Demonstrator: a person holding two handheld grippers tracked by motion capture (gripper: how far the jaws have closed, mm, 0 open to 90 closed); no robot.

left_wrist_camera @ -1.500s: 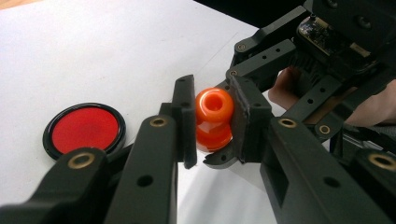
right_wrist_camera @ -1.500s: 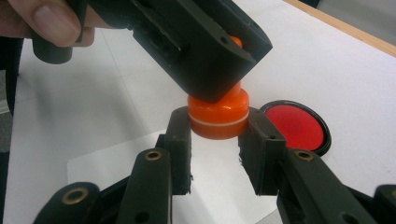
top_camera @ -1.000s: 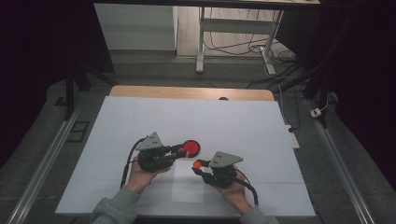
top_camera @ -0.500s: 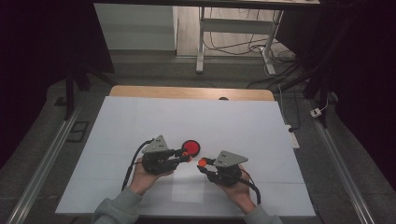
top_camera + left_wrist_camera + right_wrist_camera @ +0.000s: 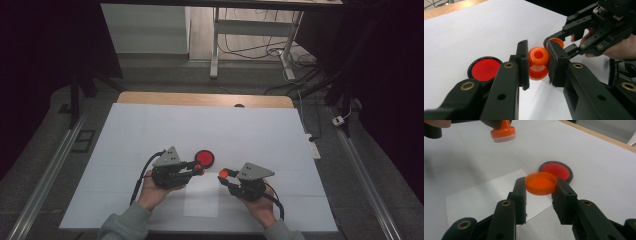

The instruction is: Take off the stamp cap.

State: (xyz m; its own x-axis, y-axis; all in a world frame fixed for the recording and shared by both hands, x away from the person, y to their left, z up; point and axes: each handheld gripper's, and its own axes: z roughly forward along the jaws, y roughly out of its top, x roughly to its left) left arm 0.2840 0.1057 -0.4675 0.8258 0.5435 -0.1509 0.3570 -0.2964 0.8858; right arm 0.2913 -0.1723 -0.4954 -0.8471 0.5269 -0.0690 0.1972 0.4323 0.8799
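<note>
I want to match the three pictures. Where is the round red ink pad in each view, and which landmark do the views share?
High view: the red ink pad lies on the white table cover, just beyond the left gripper.
Left gripper view: it lies at lower left, beside the left jaw.
Right gripper view: it lies right of centre, just behind the orange cap in the right gripper.
Shared landmark: the orange stamp held by the left gripper.

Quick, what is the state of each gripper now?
Left gripper: closed on the orange stamp.
Right gripper: closed on the orange cap.
</note>
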